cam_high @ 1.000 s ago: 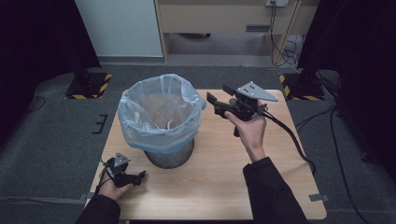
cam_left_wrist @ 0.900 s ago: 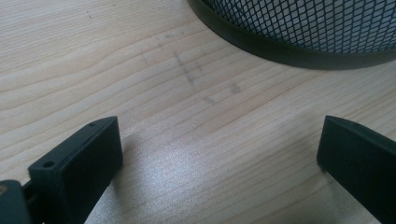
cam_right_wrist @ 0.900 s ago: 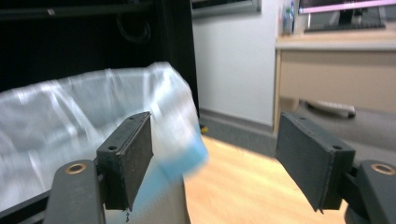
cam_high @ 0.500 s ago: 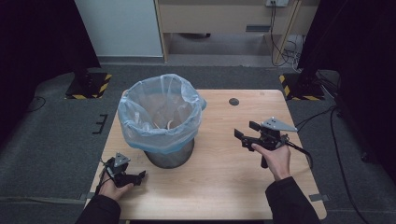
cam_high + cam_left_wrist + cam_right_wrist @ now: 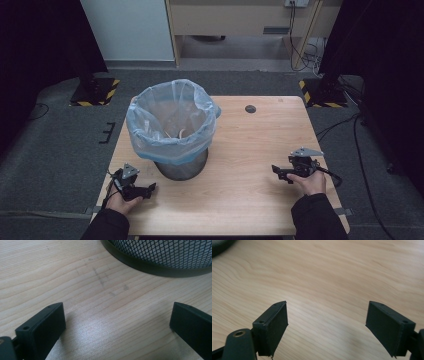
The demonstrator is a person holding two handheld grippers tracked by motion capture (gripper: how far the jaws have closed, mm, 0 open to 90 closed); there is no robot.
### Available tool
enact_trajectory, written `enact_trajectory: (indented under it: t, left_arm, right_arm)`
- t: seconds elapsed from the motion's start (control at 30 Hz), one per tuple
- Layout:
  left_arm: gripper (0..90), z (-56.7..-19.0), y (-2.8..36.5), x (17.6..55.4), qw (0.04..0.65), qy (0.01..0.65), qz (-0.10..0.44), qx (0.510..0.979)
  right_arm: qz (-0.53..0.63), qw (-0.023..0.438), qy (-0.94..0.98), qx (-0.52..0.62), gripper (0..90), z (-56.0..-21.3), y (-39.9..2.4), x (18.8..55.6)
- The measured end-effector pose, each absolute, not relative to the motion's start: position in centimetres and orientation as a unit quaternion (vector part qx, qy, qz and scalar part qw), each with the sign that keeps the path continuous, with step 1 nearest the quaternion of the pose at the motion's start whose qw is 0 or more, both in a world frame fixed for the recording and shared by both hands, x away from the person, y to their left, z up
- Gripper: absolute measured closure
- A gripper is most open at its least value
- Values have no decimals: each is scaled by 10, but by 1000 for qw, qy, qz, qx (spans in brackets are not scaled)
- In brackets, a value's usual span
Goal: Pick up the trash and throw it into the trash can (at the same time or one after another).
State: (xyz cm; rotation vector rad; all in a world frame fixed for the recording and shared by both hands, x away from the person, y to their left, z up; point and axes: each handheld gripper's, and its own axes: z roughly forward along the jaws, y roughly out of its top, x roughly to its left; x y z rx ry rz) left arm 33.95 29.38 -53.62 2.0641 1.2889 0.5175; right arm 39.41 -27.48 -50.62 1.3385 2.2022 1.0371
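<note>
Left gripper [image 5: 150, 189]: you are resting it low at the desk's [image 5: 250, 145] near left corner, your hand [image 5: 120, 200] lying flat, its fingers [image 5: 42, 327] standing wide with nothing between them.
Bin [image 5: 172, 127]: it is standing just beyond that gripper, lined with a blue bag.
Right gripper [image 5: 279, 172]: your right hand [image 5: 307, 181] is holding it low near the desk's right edge, pointing left, well apart from the bin; its fingers [image 5: 272, 327] have just been opening and are standing wide over bare wood.
</note>
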Motion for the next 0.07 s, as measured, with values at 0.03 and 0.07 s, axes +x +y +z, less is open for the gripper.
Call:
enact_trajectory:
  t: [0.03, 0.07]
  left_arm:
    - [0, -536, 294, 339, 321, 489, 197, 787]
    - [0, -536, 294, 339, 321, 488, 196, 787]
  right_arm:
    - [361, 183, 779, 478, 171, -508, -279, 394]
    - [358, 187, 779, 479, 162, -509, -283, 394]
